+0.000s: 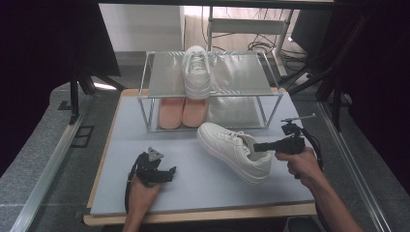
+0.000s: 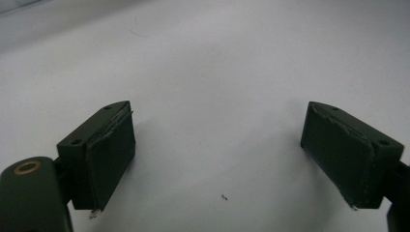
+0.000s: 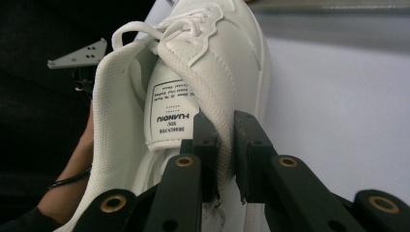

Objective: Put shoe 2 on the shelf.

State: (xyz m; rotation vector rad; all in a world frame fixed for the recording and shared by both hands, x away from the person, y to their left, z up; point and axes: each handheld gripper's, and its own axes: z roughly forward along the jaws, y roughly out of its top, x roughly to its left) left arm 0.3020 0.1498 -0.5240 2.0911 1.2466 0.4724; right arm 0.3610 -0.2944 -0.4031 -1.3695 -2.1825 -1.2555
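mid-carry, judging by the tilt: right gripper (image 1: 258, 146) clenched on the collar of the white shoe (image 1: 234, 150), heel raised, at 5 o'clock from the rack (image 1: 145, 96). left gripper (image 1: 169, 174) released, resting on the table (image 1: 193, 183). next, probably: lift to the top shelf, 3 o'clock of its mate (image 1: 197, 72), toe-first.

A rack (image 1: 210, 92) stands at the tabletop's (image 1: 193, 193) far edge, one shoe (image 1: 197, 72) on its upper shelf and a pair (image 1: 183, 112) below. Another shoe (image 1: 235, 151) lies before the rack, right of centre, with the right gripper (image 1: 261, 146) at its near-right end. The left gripper (image 1: 167, 174) sits near the front-left corner.
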